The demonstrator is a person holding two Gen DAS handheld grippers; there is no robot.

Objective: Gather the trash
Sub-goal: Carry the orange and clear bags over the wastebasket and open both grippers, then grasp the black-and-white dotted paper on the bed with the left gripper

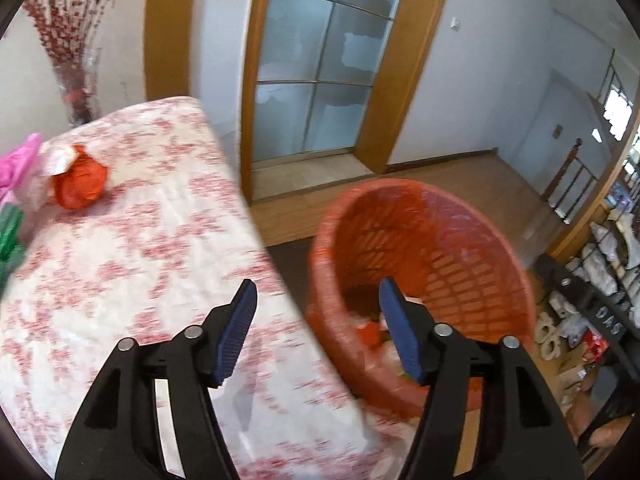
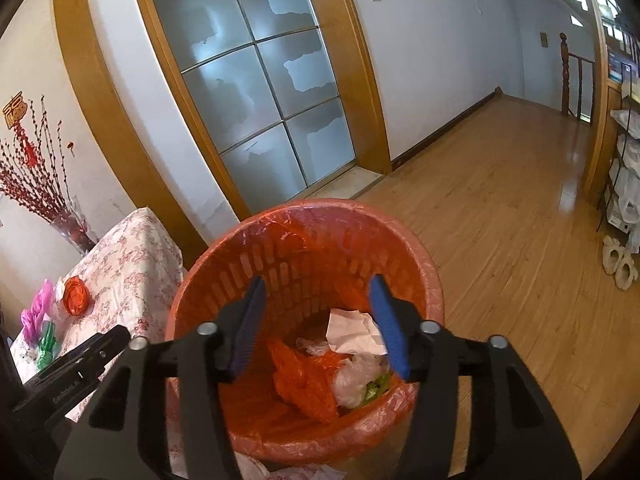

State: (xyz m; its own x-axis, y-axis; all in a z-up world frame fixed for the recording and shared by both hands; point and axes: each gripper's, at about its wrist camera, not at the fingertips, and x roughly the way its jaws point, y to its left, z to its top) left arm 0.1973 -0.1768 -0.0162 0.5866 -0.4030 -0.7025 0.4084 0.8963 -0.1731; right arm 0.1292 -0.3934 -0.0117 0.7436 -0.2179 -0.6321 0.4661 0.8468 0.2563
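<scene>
An orange mesh trash basket (image 2: pixel 412 280) lined with an orange bag stands on the floor beside the table. It holds crumpled white paper (image 2: pixel 352 330), an orange bag (image 2: pixel 304 380) and clear plastic (image 2: pixel 356 376). My right gripper (image 2: pixel 318 286) is open and empty, right above the basket. My left gripper (image 1: pixel 318 288) is open and empty over the table edge, beside the basket (image 1: pixel 472 248). On the table lie a crumpled orange bag (image 1: pixel 80 184), pink plastic (image 1: pixel 16 160) and green plastic (image 1: pixel 10 236); they also show in the right wrist view: orange bag (image 2: pixel 76 296), pink plastic (image 2: pixel 38 312), green plastic (image 2: pixel 46 346).
The table has a red-flowered white cloth (image 1: pixel 140 260). A vase of red branches (image 1: pixel 80 92) stands at its far corner. A glass door (image 1: pixel 320 60) is behind. A shelf with bags and slippers (image 1: pixel 592 300) stands to the right. The floor is wood (image 2: pixel 500 220).
</scene>
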